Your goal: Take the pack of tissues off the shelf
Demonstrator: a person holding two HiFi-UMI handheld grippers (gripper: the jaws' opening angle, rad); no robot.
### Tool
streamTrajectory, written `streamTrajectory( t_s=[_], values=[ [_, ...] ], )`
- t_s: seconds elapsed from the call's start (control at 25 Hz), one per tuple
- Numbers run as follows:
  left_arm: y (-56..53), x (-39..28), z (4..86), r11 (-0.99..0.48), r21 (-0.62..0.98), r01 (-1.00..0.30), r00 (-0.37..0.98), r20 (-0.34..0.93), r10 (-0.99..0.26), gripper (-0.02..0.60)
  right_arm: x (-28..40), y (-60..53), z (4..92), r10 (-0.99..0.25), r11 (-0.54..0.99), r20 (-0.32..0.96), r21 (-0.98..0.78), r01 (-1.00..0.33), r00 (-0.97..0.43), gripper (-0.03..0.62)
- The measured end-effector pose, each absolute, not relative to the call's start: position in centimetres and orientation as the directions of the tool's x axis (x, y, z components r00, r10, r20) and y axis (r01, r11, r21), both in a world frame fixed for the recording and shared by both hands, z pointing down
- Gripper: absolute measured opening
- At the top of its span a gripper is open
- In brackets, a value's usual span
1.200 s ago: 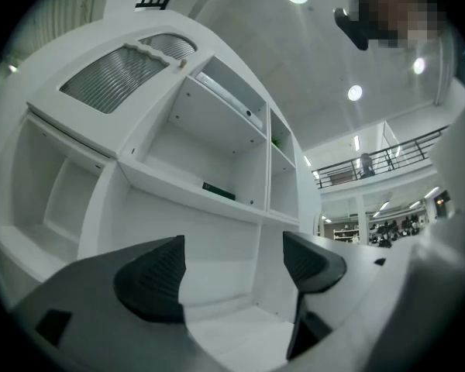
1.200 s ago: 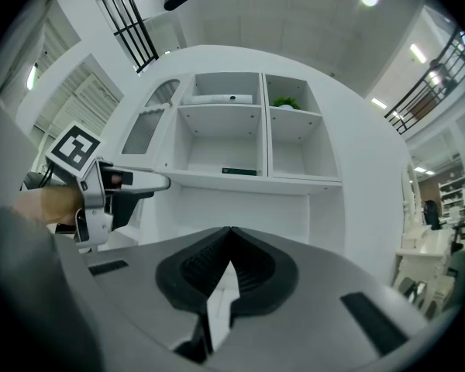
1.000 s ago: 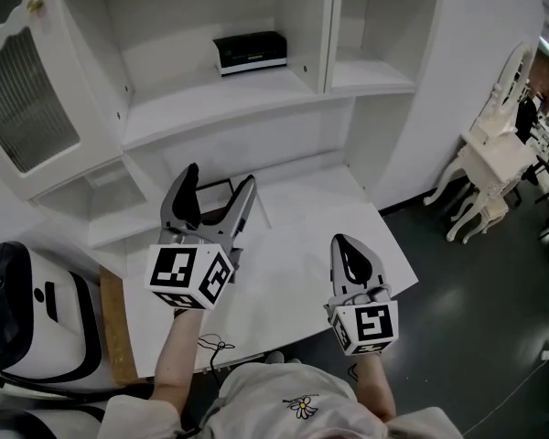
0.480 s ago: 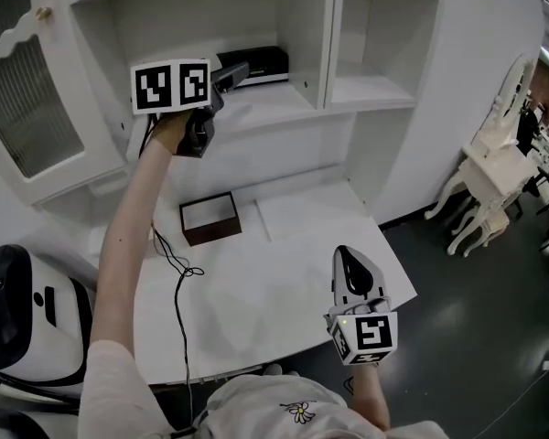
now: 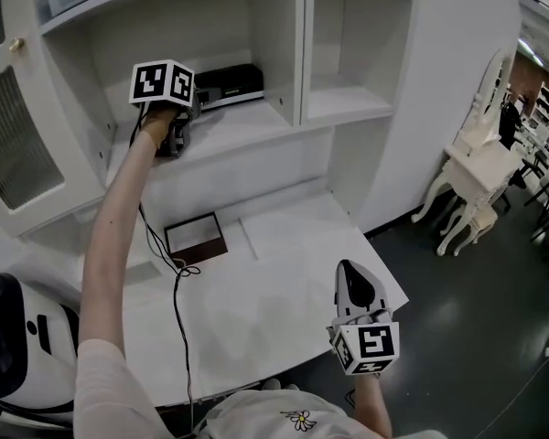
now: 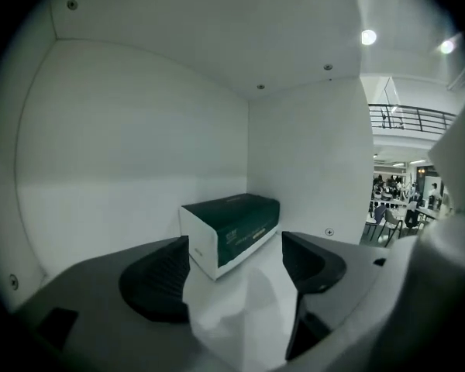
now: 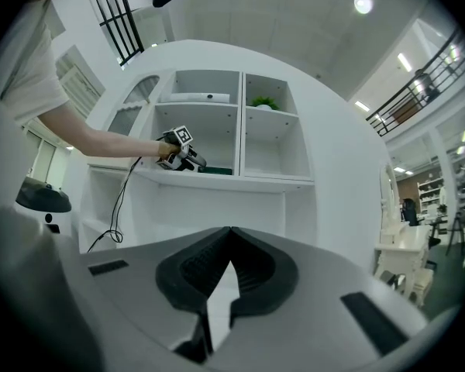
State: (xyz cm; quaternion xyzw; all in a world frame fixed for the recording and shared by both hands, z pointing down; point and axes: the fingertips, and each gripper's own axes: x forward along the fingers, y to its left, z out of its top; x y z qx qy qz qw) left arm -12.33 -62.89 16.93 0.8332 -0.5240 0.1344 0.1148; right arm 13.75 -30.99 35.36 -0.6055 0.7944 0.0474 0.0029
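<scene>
The pack of tissues (image 5: 231,84), dark green with a white end, lies at the back right of the shelf compartment (image 5: 210,135). In the left gripper view the pack (image 6: 232,231) sits just beyond the fingertips, apart from them. My left gripper (image 5: 195,101) reaches onto the shelf from the left, and its jaws stand open with nothing between the pads (image 6: 161,273). My right gripper (image 5: 352,273) hangs low over the desk's front right corner, shut and empty. The right gripper view shows the left gripper (image 7: 178,155) and the pack (image 7: 215,170) far off on the shelf.
A vertical divider (image 5: 302,44) walls the compartment on the right. An open brown box (image 5: 195,239) and a loose black cable (image 5: 178,282) lie on the white desk (image 5: 284,273). A glazed cabinet door (image 5: 18,144) stands at left, white chairs (image 5: 476,172) at right.
My left gripper rose from above the desk up to the shelf and moved in toward the pack. The right gripper stayed where it was, shut.
</scene>
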Motion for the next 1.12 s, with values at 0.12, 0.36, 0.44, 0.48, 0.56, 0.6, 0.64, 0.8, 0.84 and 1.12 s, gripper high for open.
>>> streamTrajectory(
  t_s=[0.12, 0.36, 0.44, 0.48, 0.56, 0.6, 0.64, 0.8, 0.84, 1.12],
  values=[
    [-63.2, -11.5, 17.7, -0.448, 0.073, -0.891, 0.443, 0.355, -0.823, 0.366, 14.0, -31.2, 35.6, -0.964, 0.257, -0.054, 0.074, -0.964, -0.261, 0.003],
    [-62.7, -10.2, 17.6, -0.448, 0.026, -0.894, 0.428, 0.35, -0.833, 0.339, 14.0, -31.4, 35.6, -0.963, 0.261, -0.053, 0.07, -0.963, -0.265, 0.003],
    [-61.9, -9.9, 17.5, -0.465, 0.023, -0.885, 0.443, 0.348, -0.826, 0.339, 13.8, -31.5, 35.5, -0.96, 0.269, -0.059, 0.069, -0.961, -0.273, 0.003],
    [-61.3, -9.7, 17.5, -0.478, 0.027, -0.878, 0.457, 0.346, -0.819, 0.339, 13.7, -31.5, 35.4, -0.958, 0.275, -0.06, 0.068, -0.959, -0.279, 0.003],
    [-60.1, -9.0, 17.3, -0.508, 0.031, -0.861, 0.487, 0.34, -0.805, 0.337, 13.3, -31.7, 35.3, -0.953, 0.292, -0.061, 0.067, -0.954, -0.296, 0.003],
    [-59.5, -8.7, 17.3, -0.521, 0.031, -0.853, 0.5, 0.337, -0.798, 0.336, 13.0, -31.7, 35.2, -0.95, 0.302, -0.059, 0.068, -0.951, -0.306, 0.003],
    [-59.0, -8.4, 17.3, -0.534, 0.029, -0.845, 0.512, 0.334, -0.792, 0.336, 12.7, -31.8, 35.3, -0.947, 0.313, -0.056, 0.07, -0.947, -0.317, 0.003],
    [-57.4, -7.1, 17.2, -0.571, 0.024, -0.82, 0.548, 0.319, -0.773, 0.333, 11.8, -31.6, 35.8, -0.938, 0.34, -0.041, 0.068, -0.938, -0.344, 0.003],
    [-57.1, -6.8, 17.2, -0.577, 0.022, -0.816, 0.554, 0.316, -0.771, 0.333, 11.6, -31.5, 35.8, -0.937, 0.344, -0.04, 0.067, -0.936, -0.347, 0.003],
    [-55.7, -5.1, 17.3, -0.608, 0.022, -0.793, 0.585, 0.306, -0.751, 0.318, 11.8, -31.4, 34.8, -0.937, 0.339, -0.062, 0.076, -0.938, -0.344, 0.003]
  ],
)
